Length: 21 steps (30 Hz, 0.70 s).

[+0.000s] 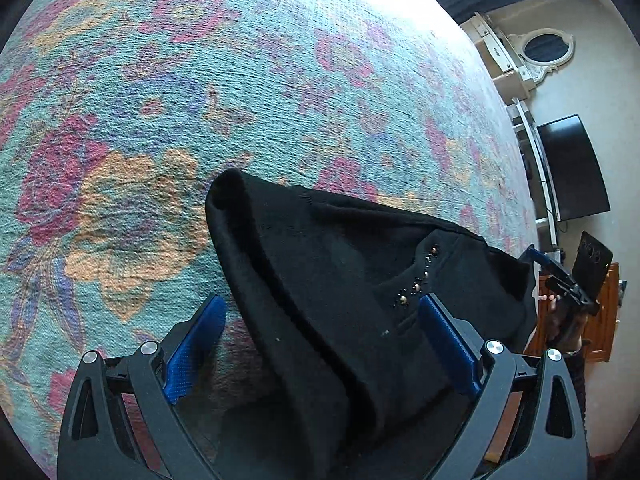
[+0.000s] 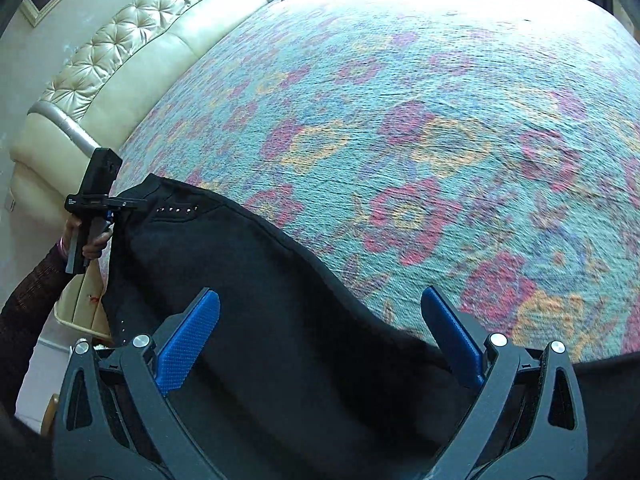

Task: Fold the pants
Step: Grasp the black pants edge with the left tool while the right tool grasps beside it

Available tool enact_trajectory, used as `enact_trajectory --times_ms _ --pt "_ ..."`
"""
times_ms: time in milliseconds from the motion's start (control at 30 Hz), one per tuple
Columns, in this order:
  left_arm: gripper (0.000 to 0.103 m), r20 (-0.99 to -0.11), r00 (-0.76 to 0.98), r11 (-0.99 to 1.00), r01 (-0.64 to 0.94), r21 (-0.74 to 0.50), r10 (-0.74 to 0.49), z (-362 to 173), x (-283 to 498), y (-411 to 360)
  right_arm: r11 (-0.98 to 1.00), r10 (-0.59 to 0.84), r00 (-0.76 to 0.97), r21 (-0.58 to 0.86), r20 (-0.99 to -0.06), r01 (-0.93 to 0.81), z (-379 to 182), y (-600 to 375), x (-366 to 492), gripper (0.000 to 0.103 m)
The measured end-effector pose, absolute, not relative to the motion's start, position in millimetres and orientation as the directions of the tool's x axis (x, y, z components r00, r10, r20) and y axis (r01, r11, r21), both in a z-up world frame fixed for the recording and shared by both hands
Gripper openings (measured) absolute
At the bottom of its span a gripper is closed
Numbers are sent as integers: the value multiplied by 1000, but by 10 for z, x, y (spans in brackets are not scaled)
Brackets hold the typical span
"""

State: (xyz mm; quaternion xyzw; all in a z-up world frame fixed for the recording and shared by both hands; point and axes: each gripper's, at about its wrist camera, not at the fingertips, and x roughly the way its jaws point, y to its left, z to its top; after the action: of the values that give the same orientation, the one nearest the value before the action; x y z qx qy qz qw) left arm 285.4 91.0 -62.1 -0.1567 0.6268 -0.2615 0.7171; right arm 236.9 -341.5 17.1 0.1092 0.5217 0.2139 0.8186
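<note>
One pair of black knit pants (image 1: 340, 280) with small metal studs lies at the near edge of a bed covered by one teal woven bedspread with pink and orange flowers (image 1: 200, 80); the cloth runs between both grippers and partly hangs off the near side. Two grippers show, each with two blue-padded fingers; the left gripper (image 1: 324, 344) has its fingers spread wide apart, the black cloth lying loose between them and touching the right pad (image 1: 448, 344); the right gripper (image 2: 320, 336) is likewise spread, with cloth across the gap and nothing pinched.

From the right wrist view the left gripper appears far left, held by one hand (image 2: 90, 240) in a dark sleeve; its fingertips are hidden behind the pants' studded corner. One cream tufted headboard (image 2: 132, 48) stands beyond the bed on the left. In the left wrist view, one dark flat screen (image 1: 572, 168) and one white-framed oval mirror (image 1: 546, 46) stand on the far right; the pants' lower part is cut off by the frame.
</note>
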Motion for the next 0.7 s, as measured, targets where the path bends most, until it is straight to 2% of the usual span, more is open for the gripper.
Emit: enact_trajectory --times_ms 167,300,367,400,433,467,500,533,567,633,700 --pt "96 -817 51 806 212 -553 -574 -588 2920 817 880 426 253 332 -869 -341 80 -3162 2663 101" --pt "95 -801 40 794 176 -582 -597 -623 2980 858 881 364 159 284 -918 -378 -139 -3011 2763 99" --pt "95 -791 52 787 161 -596 -609 -615 2991 920 872 362 94 302 -927 -384 -274 -2989 2726 67" --pt "95 -785 58 783 152 -604 -617 -620 3005 951 866 371 61 321 -927 -384 -320 -2983 2717 39" --pt "95 -782 60 780 148 -608 -621 -625 3010 971 870 353 52 308 -934 -385 -350 -2970 2701 32" --pt "93 -787 57 784 149 -602 -615 -635 3012 972 875 335 58 288 -940 -388 -361 -2964 2675 28" --pt "86 -801 59 797 160 -582 -596 -640 3013 965 876 340 61 292 -939 -385 -341 -2959 2658 20" --pt "63 -826 66 821 173 -544 -560 -634 3007 950 877 348 67 299 -935 -377 -324 -2967 2645 12" --pt "47 -844 71 840 174 -514 -532 -631 3020 950 879 354 81 302 -932 -370 -296 -2979 2622 12" --pt "27 -825 58 820 168 -547 -562 -626 3022 979 883 350 112 288 -930 -370 -234 -2987 2566 9" --pt "26 -844 74 839 181 -513 -532 -602 3017 959 891 344 147 272 -928 -364 -186 -2989 2523 9"
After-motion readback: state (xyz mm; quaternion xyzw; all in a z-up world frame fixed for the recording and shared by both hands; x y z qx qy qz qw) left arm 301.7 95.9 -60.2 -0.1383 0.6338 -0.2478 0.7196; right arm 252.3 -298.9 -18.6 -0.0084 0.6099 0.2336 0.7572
